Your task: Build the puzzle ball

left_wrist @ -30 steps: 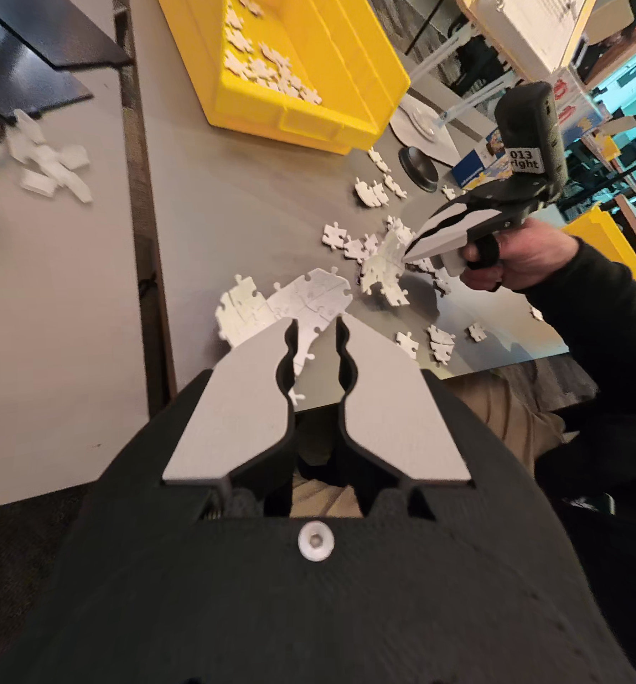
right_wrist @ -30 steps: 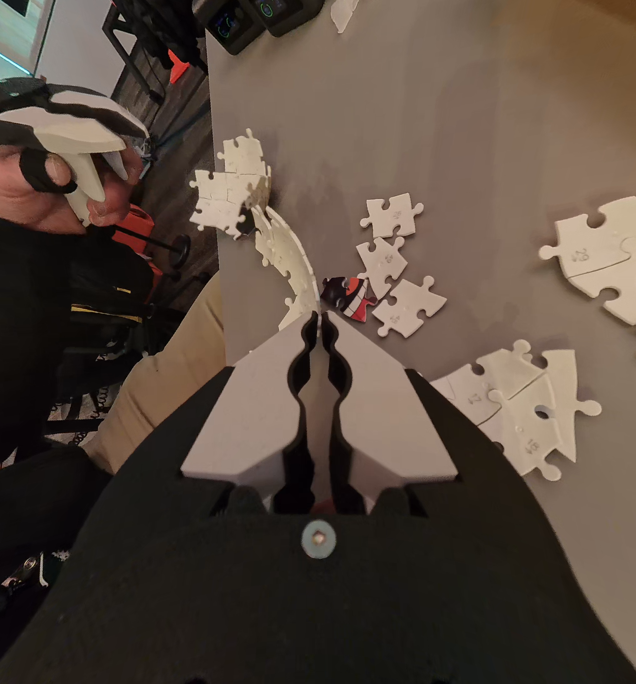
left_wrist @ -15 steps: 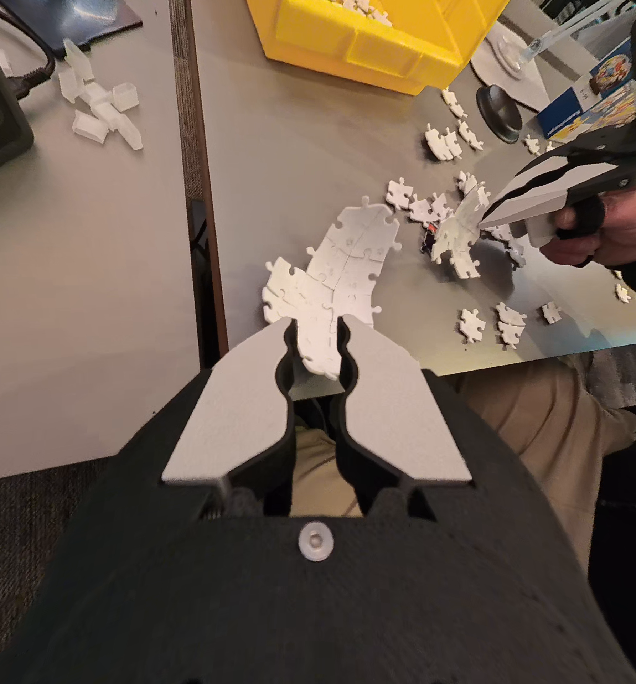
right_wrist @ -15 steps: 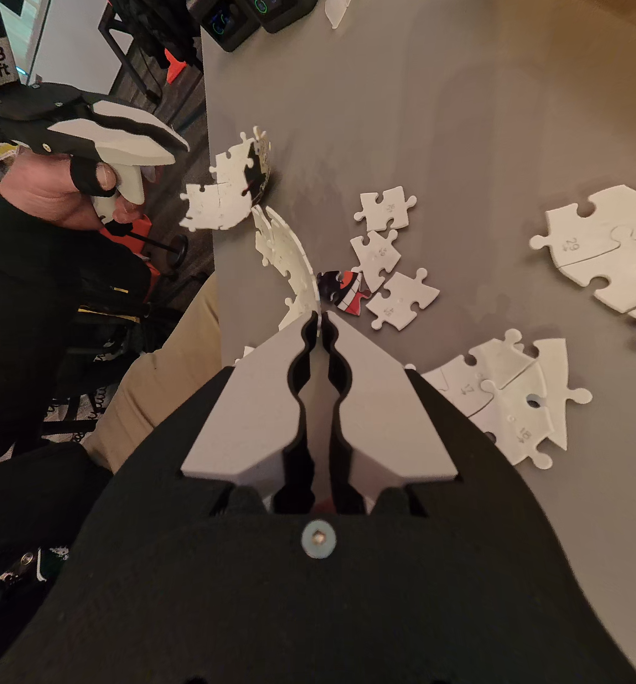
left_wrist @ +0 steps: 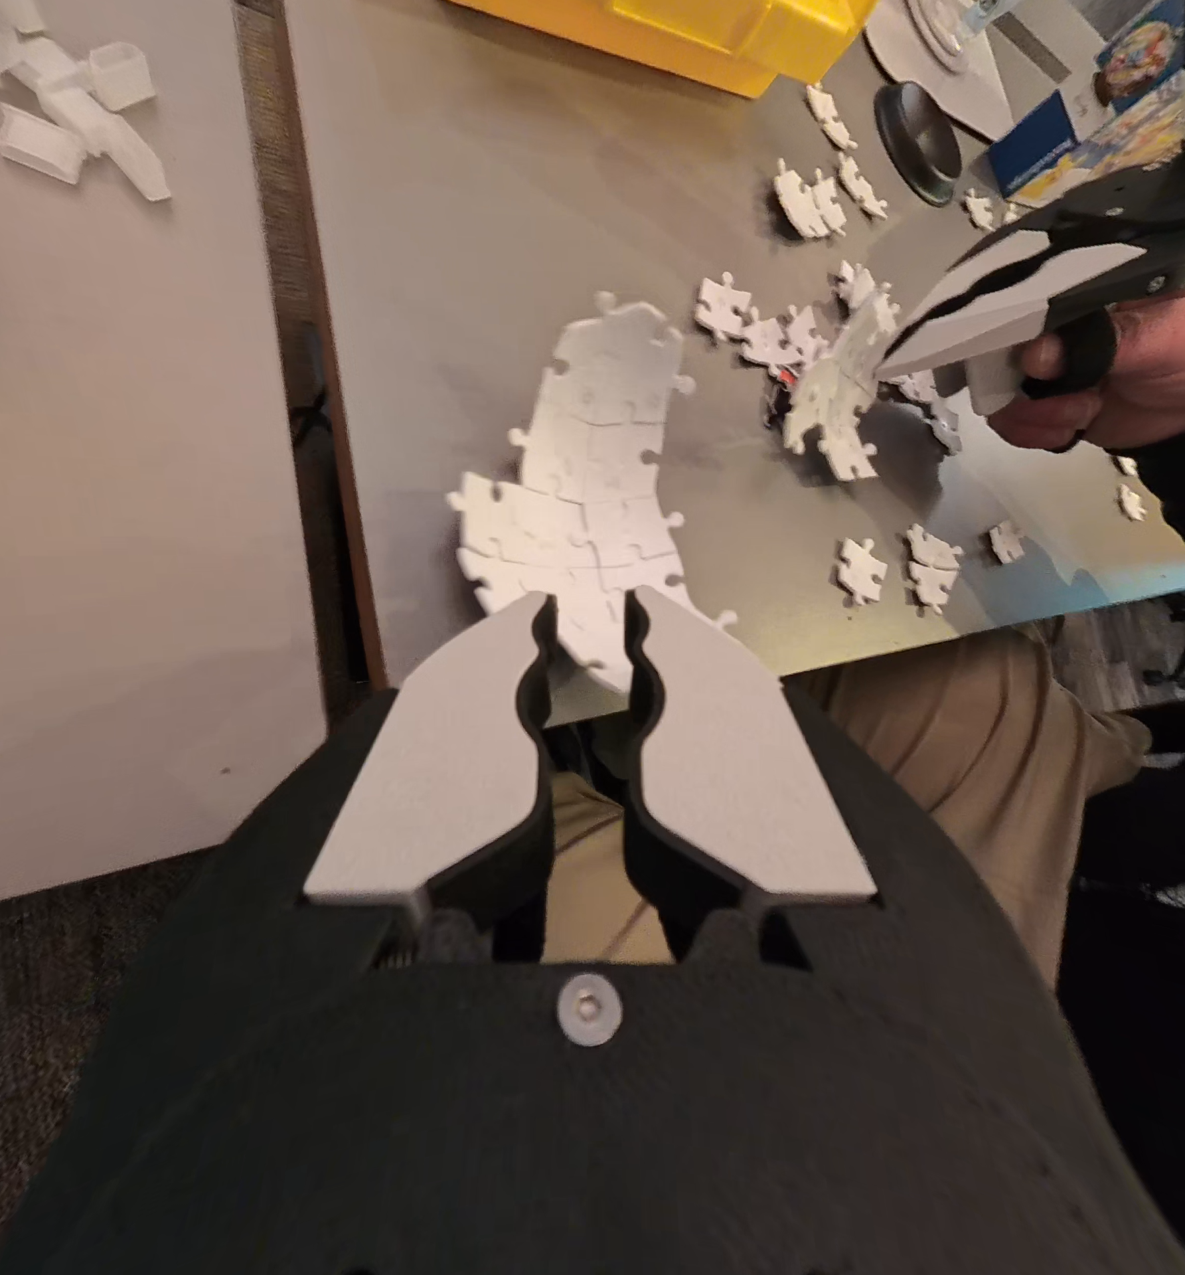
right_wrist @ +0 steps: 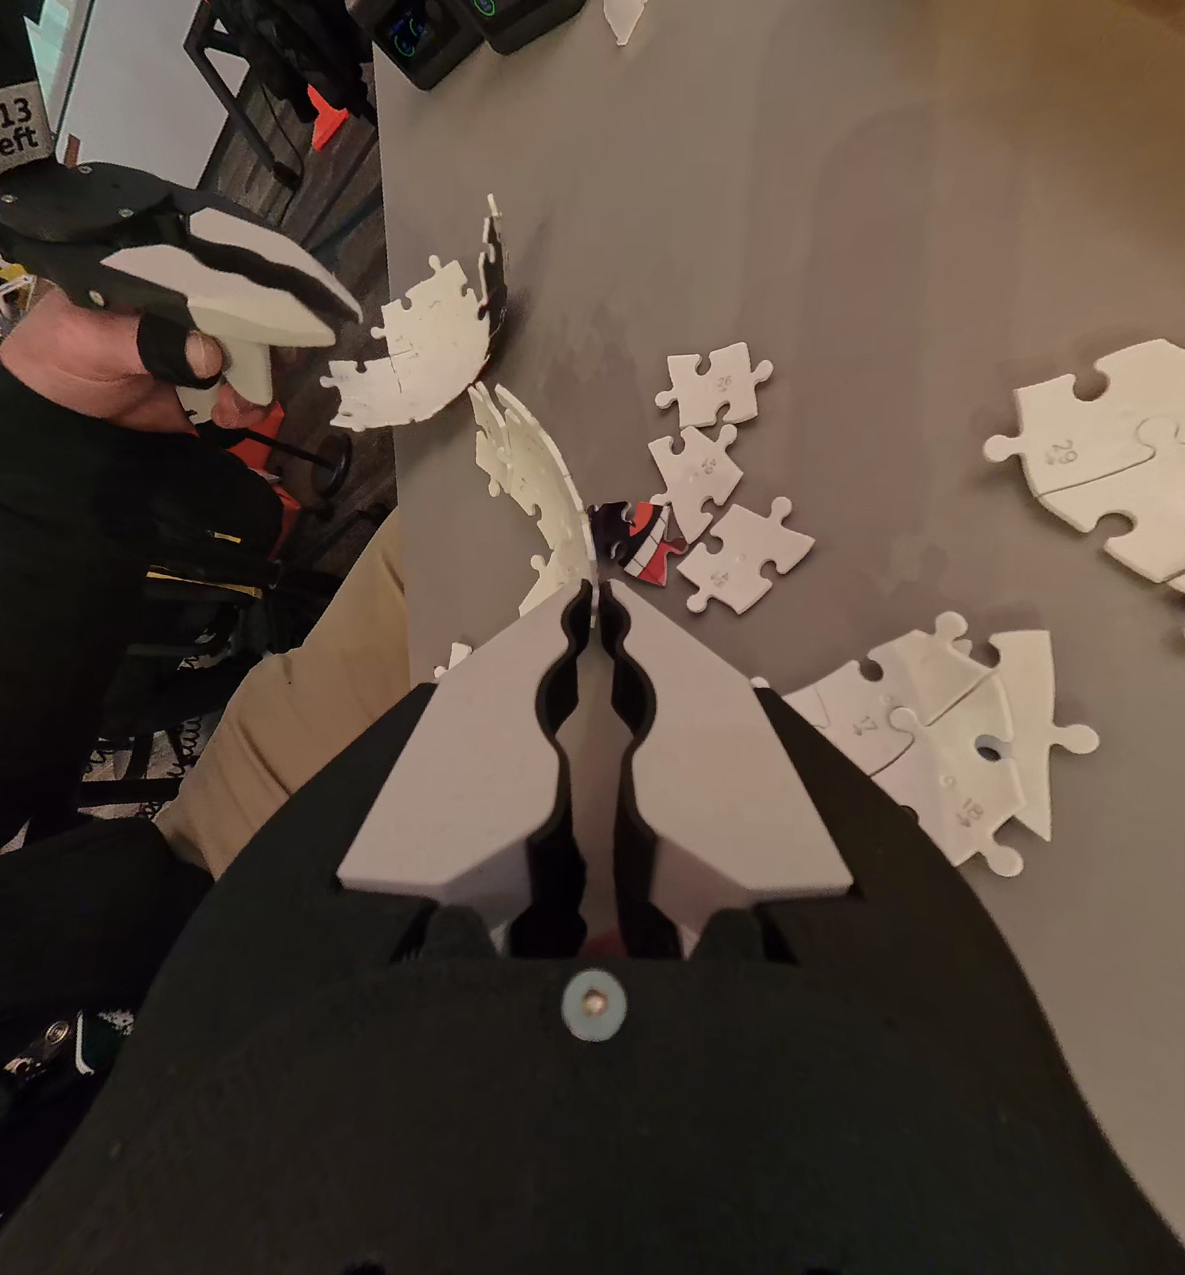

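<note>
My left gripper [left_wrist: 591,607] is shut on the narrow end of a large curved section of joined white puzzle pieces [left_wrist: 596,483] and holds it just off the grey table's near corner. In the right wrist view this section [right_wrist: 431,345] hangs in the air at the left gripper's [right_wrist: 344,321] tips. My right gripper [right_wrist: 596,593] is shut on a smaller curved white section [right_wrist: 534,483], seen edge-on, close under the large one. It also shows in the left wrist view [left_wrist: 838,386], at the right gripper's [left_wrist: 886,366] tips.
Loose white pieces [right_wrist: 713,386], one coloured piece [right_wrist: 638,545] and joined flat groups [right_wrist: 934,745] lie on the grey table [right_wrist: 851,207]. A yellow bin [left_wrist: 679,34], a black disc [left_wrist: 920,152] and a box [left_wrist: 1058,138] stand at the back. The person's leg [left_wrist: 920,724] is below the table edge. Tip to tip, the grippers are about 20 centimeters apart.
My left gripper has carried the large section up and closer to the section held by the right gripper, turning its hollow side into view. The right gripper has barely moved.
</note>
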`<state>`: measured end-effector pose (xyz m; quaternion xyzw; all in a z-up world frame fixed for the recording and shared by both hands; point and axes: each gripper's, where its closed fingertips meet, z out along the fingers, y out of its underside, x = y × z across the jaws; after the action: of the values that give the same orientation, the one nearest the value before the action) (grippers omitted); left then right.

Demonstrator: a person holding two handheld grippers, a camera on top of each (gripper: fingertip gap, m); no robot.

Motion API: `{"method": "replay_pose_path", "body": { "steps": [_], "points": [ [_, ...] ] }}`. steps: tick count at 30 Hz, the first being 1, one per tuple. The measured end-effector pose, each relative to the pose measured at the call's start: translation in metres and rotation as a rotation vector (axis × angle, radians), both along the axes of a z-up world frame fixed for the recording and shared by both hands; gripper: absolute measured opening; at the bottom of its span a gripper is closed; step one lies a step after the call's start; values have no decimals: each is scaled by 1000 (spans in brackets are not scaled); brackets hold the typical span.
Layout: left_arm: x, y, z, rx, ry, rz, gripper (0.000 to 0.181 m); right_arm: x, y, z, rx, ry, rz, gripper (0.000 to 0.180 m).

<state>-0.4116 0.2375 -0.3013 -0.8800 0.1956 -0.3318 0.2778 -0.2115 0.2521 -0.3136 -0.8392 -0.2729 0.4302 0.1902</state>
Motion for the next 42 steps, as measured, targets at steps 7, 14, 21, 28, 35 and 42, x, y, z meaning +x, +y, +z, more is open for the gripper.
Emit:
{"method": "replay_pose_path", "body": {
  "steps": [7, 14, 21, 28, 35, 42],
  "points": [
    [24, -18, -3, -42, 30, -137, 18, 1, 1, -1, -3, 0, -1, 0],
    [10, -8, 12, 14, 30, -79, 18, 2, 1, 0, -3, 3, -6, 0],
    [-13, 2, 13, 42, 46, 0, 18, 1, 1, -1, -5, 3, -4, 0],
    [-15, 4, -8, 19, 80, 10, 18, 2, 0, -2, -9, 3, -3, 0],
    [-15, 6, -10, 14, 56, 16, 18, 3, 1, -4, -17, 8, -6, 0],
    [-17, 7, -15, 0, 38, 24, 19, 2, 1, -5, -20, 8, -3, 0]
  ]
}}
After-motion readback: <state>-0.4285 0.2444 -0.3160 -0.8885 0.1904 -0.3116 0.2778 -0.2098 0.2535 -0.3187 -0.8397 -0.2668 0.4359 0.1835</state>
